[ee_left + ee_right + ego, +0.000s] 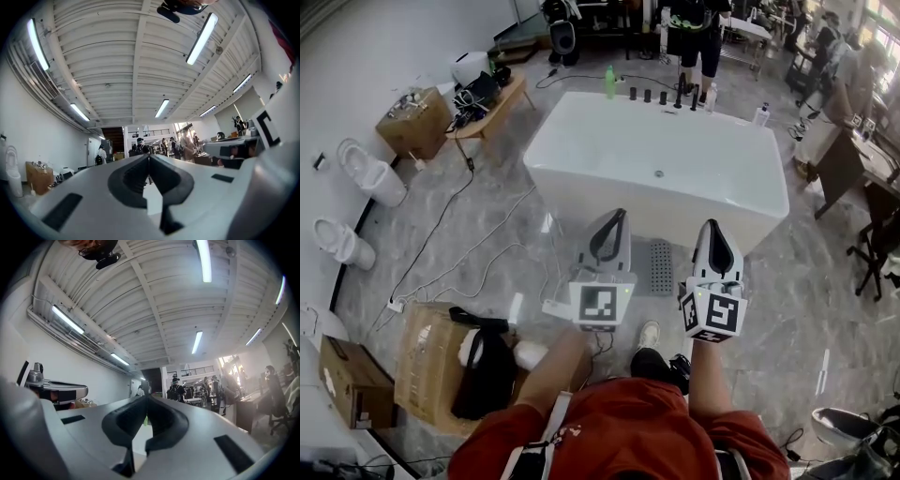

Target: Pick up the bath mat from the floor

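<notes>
The bath mat [661,267], a grey perforated rectangle, lies flat on the marble floor [825,272] just beside the near side of the white bathtub [572,178], roughly below the middle of that side, and nothing holds it. The left gripper [621,215] and the right gripper [713,224] hang in the air in front of the bathtub's near side. From the head view one sits to either side of the mat, and both point toward the tub. Each gripper's jaws are pressed together with nothing between them; the left gripper view and the right gripper view show the tips meeting against the ceiling and the far hall. On the bathtub's far rim stand a green bottle [609,82] and a row of dark fittings [661,96]. Left of the bathtub a low wooden table [502,103] carries electronics, with a cardboard box [412,122] beside it and two white toilets [370,172] further left by the wall. White cables [478,267] trail over the floor off the tub's left end. Nearer the camera than the tub, on its left, an open carton [427,361] bears a black bag [487,370]. People stand beyond the bathtub's far side.
</notes>
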{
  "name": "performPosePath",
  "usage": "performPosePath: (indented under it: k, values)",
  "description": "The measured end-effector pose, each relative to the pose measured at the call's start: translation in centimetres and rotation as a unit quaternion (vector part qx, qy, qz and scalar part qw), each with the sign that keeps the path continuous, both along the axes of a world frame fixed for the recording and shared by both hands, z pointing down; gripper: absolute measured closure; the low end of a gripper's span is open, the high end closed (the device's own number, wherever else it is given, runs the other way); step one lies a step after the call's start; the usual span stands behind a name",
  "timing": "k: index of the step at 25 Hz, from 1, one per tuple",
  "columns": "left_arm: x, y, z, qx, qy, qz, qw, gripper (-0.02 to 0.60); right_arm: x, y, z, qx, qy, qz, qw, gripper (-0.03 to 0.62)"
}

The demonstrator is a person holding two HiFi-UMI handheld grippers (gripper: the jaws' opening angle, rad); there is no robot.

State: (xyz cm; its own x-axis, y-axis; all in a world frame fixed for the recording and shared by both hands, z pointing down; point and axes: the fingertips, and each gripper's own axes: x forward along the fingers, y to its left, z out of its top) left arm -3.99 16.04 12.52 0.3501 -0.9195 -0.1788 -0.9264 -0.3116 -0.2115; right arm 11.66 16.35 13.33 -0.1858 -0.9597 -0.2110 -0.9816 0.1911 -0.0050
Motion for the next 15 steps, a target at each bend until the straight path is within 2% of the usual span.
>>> performPosePath:
  k: [4,9,15]
  values:
    - [0.5,-3.2,0.5,-0.013,0.000,-0.014,0.9998,0.566,0.6,-3.3,0.2,-0.005,0.001,-0.007,1.000,0.580]
    - [2.1,-7.6,-0.8,-0.008,-0.017,-0.025,0.9995,0.566,1.8,-7.6,-0.7,0.002,0.003,-0.020,1.000,0.580]
    - [4.6,-12.7,-1.5,-0.008,-0.011,-0.028,0.9995,0.566,2.6,-13.1,-1.0,0.005,0.010,-0.049,0.999,0.582]
